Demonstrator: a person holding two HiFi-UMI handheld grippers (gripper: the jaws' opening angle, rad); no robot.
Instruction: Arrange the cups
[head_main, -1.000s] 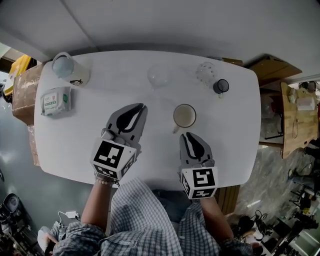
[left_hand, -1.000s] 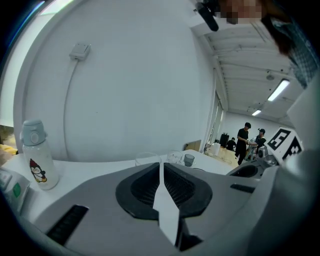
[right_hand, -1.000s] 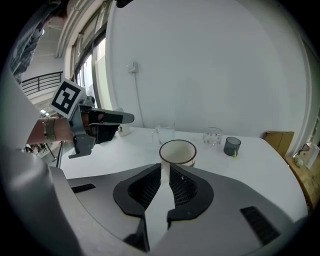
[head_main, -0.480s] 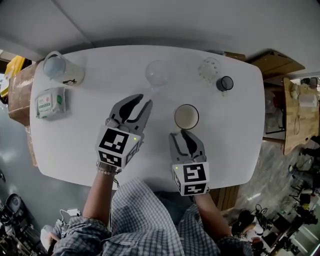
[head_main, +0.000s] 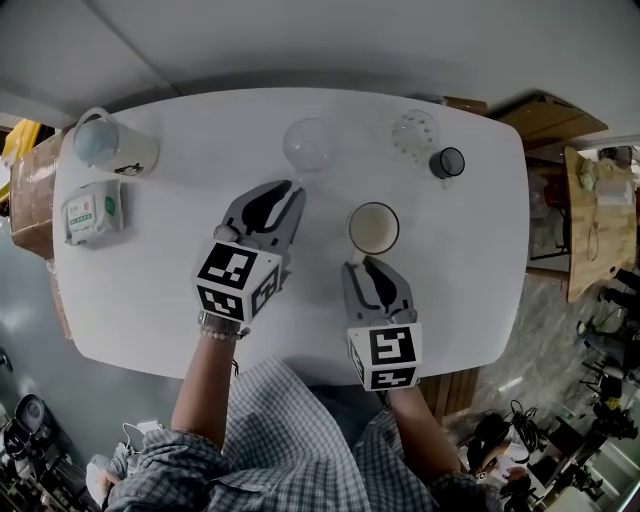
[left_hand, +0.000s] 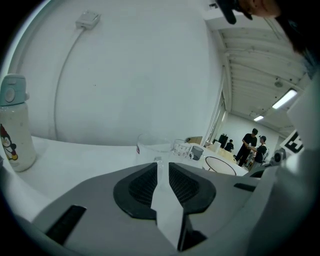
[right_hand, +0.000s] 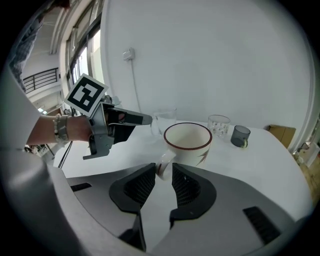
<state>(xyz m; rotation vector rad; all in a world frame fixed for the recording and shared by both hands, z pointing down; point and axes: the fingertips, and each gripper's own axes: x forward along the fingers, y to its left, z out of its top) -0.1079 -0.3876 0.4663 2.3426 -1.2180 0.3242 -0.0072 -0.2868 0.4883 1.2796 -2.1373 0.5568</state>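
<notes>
Sitting a little right of the middle of the table (head_main: 480, 270), the cream mug (head_main: 372, 229) is standing upright with its handle turned toward the near edge. The right gripper (head_main: 366, 262) is pointing at that handle, its jaws standing narrowly apart with the handle lying right at the mouth of the gap; whether the pads are touching it is not showing. Reaching toward the far edge, the left gripper (head_main: 288, 187) is hovering just short of a clear glass (head_main: 307, 145), its jaws likewise a little apart and closing on nothing. Along the far edge to the right, a patterned glass (head_main: 414, 131) and a small dark cup (head_main: 447, 162) are standing just beside each other. A bottle (head_main: 112, 146) is occupying the far left corner, and a packet (head_main: 92, 213) is lying along the left edge.
</notes>
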